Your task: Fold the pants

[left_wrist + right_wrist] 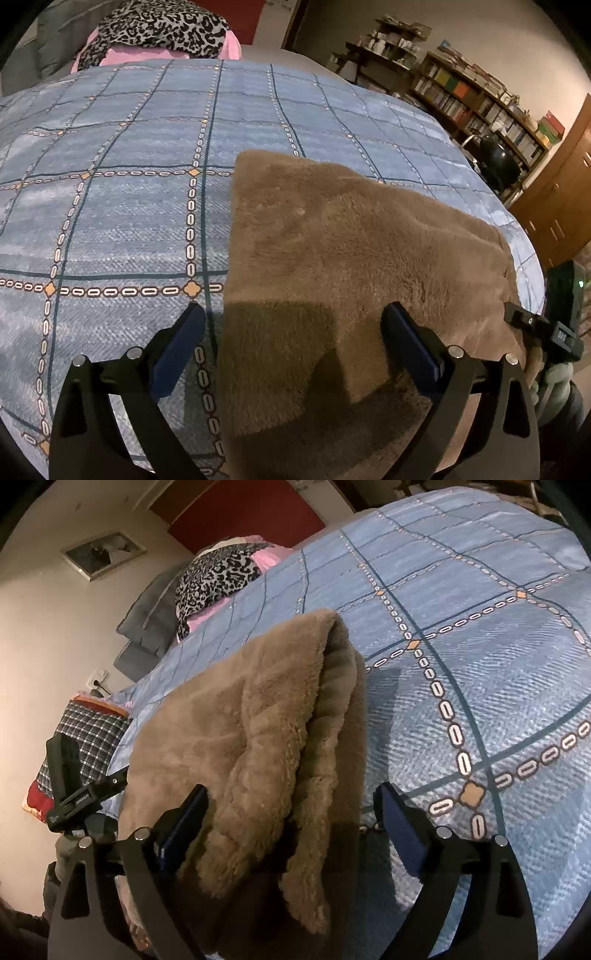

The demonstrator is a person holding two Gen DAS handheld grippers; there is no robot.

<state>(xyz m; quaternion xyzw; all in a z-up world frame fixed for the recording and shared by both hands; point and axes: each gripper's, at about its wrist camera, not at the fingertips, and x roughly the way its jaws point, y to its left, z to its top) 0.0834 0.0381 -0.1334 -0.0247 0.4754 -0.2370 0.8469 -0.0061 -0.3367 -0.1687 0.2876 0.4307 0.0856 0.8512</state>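
Note:
Brown fleece pants point(351, 258) lie folded in layers on a blue checked bedspread point(122, 206). My left gripper point(293, 325) is open, its fingers spread above the pants' near left edge, holding nothing. In the right wrist view the pants point(251, 720) show a folded-over top layer with a ribbed edge. My right gripper point(291, 805) is open, its fingers straddling the near end of the folded pants, not closed on them.
A leopard-print cloth on pink fabric point(159, 29) lies at the bed's far end, with grey pillows point(155, 616) beside it. A bookshelf point(480, 96) and wooden cabinet point(561, 192) stand to the right. A camera mount on a tripod point(546, 332) stands by the bed edge.

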